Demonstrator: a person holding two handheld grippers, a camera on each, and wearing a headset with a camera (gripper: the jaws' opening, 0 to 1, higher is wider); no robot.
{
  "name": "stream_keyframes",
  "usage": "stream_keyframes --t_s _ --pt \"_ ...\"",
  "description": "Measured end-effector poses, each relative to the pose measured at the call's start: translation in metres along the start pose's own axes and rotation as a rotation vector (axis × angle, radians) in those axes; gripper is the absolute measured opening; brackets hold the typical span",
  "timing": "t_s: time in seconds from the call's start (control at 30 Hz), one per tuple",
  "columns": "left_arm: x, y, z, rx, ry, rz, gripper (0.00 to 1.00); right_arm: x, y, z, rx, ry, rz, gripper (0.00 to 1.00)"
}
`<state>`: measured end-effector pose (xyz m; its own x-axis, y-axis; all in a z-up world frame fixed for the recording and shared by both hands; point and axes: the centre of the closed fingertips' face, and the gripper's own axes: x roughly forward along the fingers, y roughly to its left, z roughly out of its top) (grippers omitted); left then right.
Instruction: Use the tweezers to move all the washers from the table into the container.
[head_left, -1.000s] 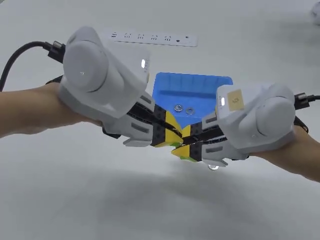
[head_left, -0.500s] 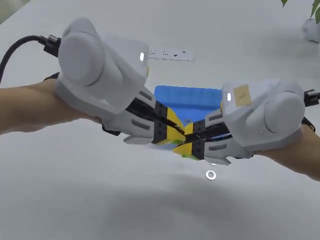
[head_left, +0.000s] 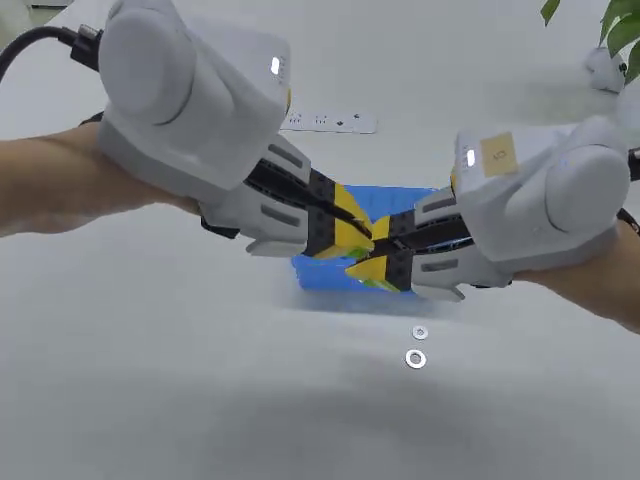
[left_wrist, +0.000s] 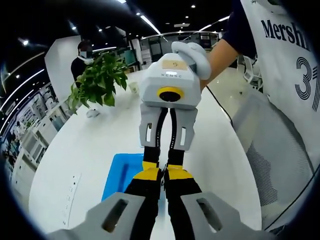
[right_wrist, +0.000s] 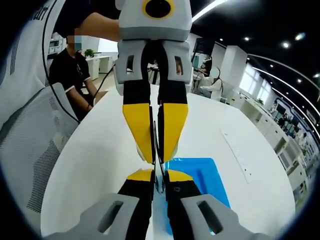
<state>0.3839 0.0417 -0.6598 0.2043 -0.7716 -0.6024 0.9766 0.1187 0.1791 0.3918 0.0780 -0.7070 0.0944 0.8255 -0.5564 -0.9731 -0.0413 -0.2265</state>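
While tip-to-tip, left tool (head_left: 358, 232), right tool (head_left: 368, 268) — clamped.

Your left gripper (head_left: 362, 236) and right gripper (head_left: 366, 270) share one scheme: pale grey-white housings, black jaws and yellow pads at the tips. The right one also carries a yellow label (head_left: 497, 155) on its housing. The tweezers (right_wrist: 159, 172) between the jaws read as a thin dark-grey line. The container (head_left: 405, 202) is bright blue. At its six o'clock, two washers (head_left: 416, 359) shine silver on the white table (head_left: 150, 400). At twelve o'clock the power strip (head_left: 330, 123) is white, and at two o'clock the plant (head_left: 622, 25) is green. The cable (head_left: 35, 42) on your left gripper is black.
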Motion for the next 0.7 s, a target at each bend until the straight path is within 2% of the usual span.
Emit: stream_keyframes --t_s 0.27,0.33,0.4,0.53,0.7 --pt "0.006 0.025 0.000 0.029 -0.002 0.002 0.07 -0.001 -0.025 -0.005 -0.003 -0.006 -0.032 0.09" --pt "0.009 0.031 -0.002 0.040 -0.008 -0.012 0.07 0.000 -0.031 -0.008 -0.011 -0.005 -0.035 0.09" --pt "0.013 0.041 -0.007 0.029 -0.008 -0.020 0.07 0.003 -0.038 -0.013 -0.010 0.001 -0.040 0.09" --pt "0.022 0.052 -0.014 0.025 0.000 -0.021 0.07 0.009 -0.050 -0.022 0.008 0.007 -0.050 0.09" --pt "0.033 0.059 -0.033 -0.011 0.023 -0.032 0.07 0.024 -0.056 -0.038 0.037 0.016 -0.037 0.09"
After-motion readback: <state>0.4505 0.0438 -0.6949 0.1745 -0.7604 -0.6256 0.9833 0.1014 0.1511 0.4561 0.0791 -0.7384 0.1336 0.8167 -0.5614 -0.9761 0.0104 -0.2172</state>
